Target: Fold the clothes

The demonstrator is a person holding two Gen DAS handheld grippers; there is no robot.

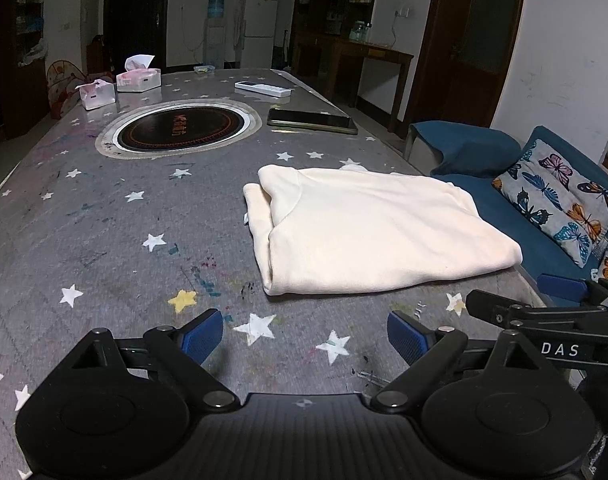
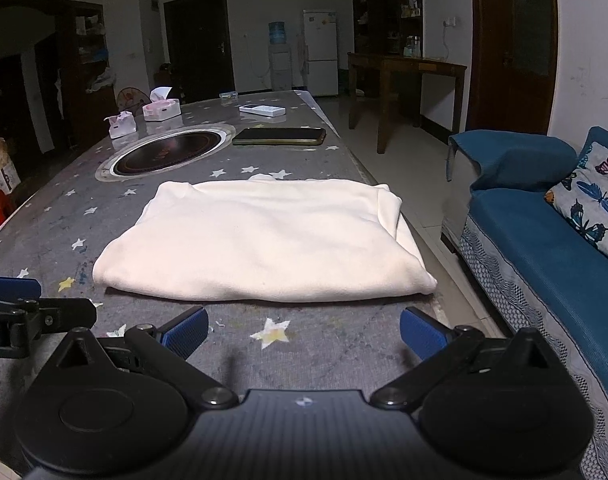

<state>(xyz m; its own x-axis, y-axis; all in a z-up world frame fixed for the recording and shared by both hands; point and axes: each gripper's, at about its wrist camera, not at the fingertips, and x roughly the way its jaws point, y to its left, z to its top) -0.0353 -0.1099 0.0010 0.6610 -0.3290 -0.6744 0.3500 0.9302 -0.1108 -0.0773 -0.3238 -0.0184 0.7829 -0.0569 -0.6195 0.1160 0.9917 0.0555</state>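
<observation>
You're holding both claws wide apart and gripping nothing: left gripper (image 1: 305, 338) and right gripper (image 2: 304, 334) are hovering over the starry grey table (image 1: 104, 240), just short of the cream garment (image 2: 260, 240), which is lying folded near the table's sofa-side edge.

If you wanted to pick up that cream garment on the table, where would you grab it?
Probably the near edge of the cream garment, at its two front corners, coming in low from the front. It lies flat, already folded, with that thick edge facing both open grippers: left gripper towards the left corner, right gripper towards the right corner by the table edge.
</observation>
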